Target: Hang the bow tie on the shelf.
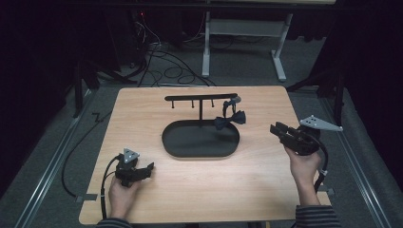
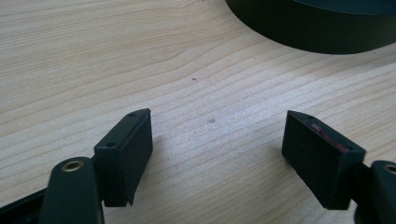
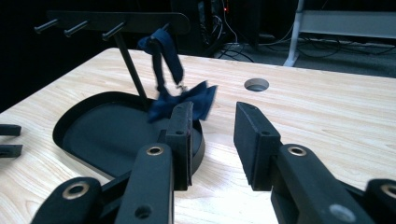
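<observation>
**Both grippers at rest beside the stand, bow tie hanging**

My left hand (image 1: 121, 192) enters from the lower left of the high view and holds the left gripper (image 1: 142, 172) low over the wooden table (image 1: 266, 190), its jaws pointing toward the right of the frame. My right hand (image 1: 304, 166) comes up from the lower right, in a striped sleeve (image 1: 316, 217), and holds the right gripper (image 1: 278, 129) at mid-right, its jaws aimed left toward the centre.

At the centre of the high view sits a black oval tray (image 1: 173, 142), the base of a T-shaped stand whose post rises from the tray's far side to a crossbar (image 1: 199, 97) with small pegs. A dark blue bow tie (image 1: 230, 118) hangs by its strap from the right end of the crossbar, the bow dangling above the tray's upper right rim. The tray floor itself lies bare.

In the left gripper view, my jaws stand wide apart with bare table between them, holding nothing; the tray wall (image 2: 322, 32) curves across the upper right. In the right gripper view, my jaws are moderately apart and hold nothing; the bow tie (image 3: 187, 100) hangs beyond the left jaw, apart from it, over the tray (image 3: 74, 123).
</observation>
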The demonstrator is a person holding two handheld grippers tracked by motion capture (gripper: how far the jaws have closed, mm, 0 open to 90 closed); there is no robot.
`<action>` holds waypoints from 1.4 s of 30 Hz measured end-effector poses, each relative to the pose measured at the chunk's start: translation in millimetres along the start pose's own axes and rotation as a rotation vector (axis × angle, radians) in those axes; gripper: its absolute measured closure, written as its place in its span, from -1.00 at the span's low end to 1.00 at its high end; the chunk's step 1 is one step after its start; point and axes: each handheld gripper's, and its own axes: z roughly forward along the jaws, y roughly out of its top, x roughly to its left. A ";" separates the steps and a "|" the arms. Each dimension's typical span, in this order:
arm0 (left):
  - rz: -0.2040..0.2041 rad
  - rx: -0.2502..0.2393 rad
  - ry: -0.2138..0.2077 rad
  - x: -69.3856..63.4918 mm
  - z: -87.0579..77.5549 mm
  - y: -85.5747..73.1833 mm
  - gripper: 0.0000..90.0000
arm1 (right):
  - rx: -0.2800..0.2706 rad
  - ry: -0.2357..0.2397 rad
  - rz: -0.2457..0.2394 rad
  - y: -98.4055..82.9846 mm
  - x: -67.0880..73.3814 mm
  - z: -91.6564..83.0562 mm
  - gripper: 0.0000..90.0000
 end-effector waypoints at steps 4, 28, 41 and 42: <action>0.000 0.000 0.000 0.0 0.0 0.0 -0.44 | 0.000 0.003 0.000 -2.1 1.7 -1.9 0.55; 0.000 0.000 0.000 0.0 0.0 0.0 -0.44 | 0.019 0.040 0.017 -32.0 14.6 -9.0 0.53; 0.001 0.000 -0.001 0.0 0.0 0.0 -0.44 | 0.032 0.040 0.010 -42.4 20.0 -3.2 0.52; 0.001 0.000 -0.001 0.0 0.0 0.0 -0.44 | 0.032 0.040 0.010 -42.4 20.0 -3.2 0.52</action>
